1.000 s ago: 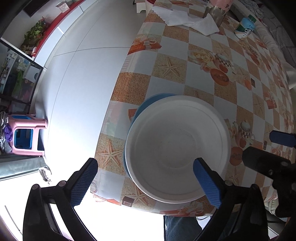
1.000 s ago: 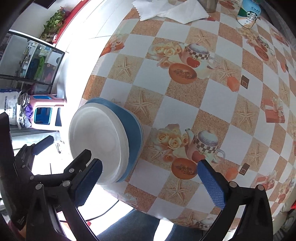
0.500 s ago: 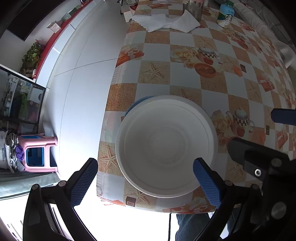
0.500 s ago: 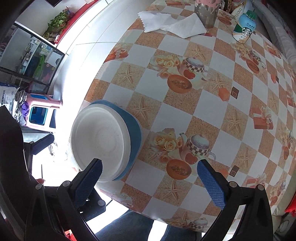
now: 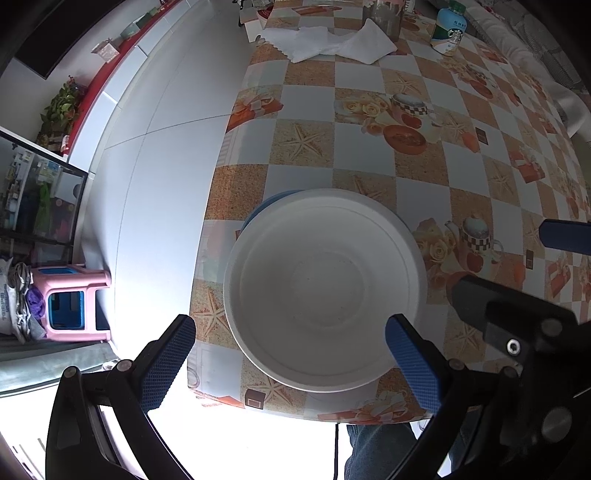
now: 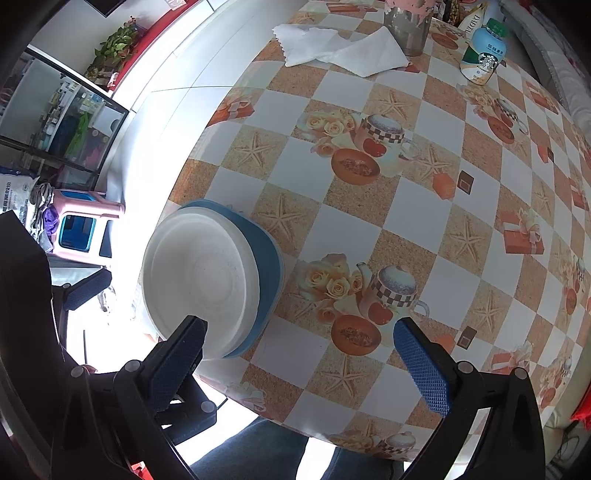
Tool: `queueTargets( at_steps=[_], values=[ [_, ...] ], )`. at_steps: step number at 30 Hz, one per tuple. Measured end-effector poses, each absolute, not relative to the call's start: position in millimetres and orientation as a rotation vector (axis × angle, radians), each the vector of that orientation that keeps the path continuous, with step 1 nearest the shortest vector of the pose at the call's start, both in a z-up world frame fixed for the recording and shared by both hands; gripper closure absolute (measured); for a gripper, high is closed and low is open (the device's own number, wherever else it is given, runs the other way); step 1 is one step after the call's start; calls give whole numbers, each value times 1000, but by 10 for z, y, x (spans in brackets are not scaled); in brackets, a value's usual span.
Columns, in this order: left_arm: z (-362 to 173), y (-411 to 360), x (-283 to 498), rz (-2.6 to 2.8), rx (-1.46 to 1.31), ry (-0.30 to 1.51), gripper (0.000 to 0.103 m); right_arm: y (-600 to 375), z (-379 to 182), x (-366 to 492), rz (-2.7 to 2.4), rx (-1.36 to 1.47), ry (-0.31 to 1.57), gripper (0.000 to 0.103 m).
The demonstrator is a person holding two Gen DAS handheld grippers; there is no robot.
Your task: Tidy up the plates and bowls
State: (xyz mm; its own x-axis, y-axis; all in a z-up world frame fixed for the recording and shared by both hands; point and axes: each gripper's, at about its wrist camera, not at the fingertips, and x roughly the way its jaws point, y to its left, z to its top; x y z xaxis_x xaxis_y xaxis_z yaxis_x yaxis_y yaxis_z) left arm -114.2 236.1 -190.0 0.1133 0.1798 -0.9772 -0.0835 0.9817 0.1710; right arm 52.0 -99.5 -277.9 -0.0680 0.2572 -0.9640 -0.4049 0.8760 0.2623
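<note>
A white bowl [image 5: 325, 291] sits stacked on a blue plate [image 6: 271, 273] at the near left corner of the surface [image 5: 424, 166], which is covered in a checked cloth printed with starfish and teapots. The left tongs [image 5: 291, 354] hover just above the bowl, spread wide and holding nothing, one blue pad past the surface's edge and the other over the bowl's right rim. The right tongs [image 6: 306, 362] hang just beside the stack, to its right, also spread and empty. At the far end lie a white cloth [image 6: 340, 50], a bottle [image 6: 484, 61] and a metal cup [image 6: 406, 29]. A pink stool [image 5: 70, 299] stands on the floor.
</note>
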Motion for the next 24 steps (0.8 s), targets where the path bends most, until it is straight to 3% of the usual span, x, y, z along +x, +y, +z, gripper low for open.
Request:
queueTargets(
  at_steps=[24],
  values=[
    [-1942,2315,-1115,207,93,1461,0,-1063,-2779,508,527,-95,1553,0]
  ],
)
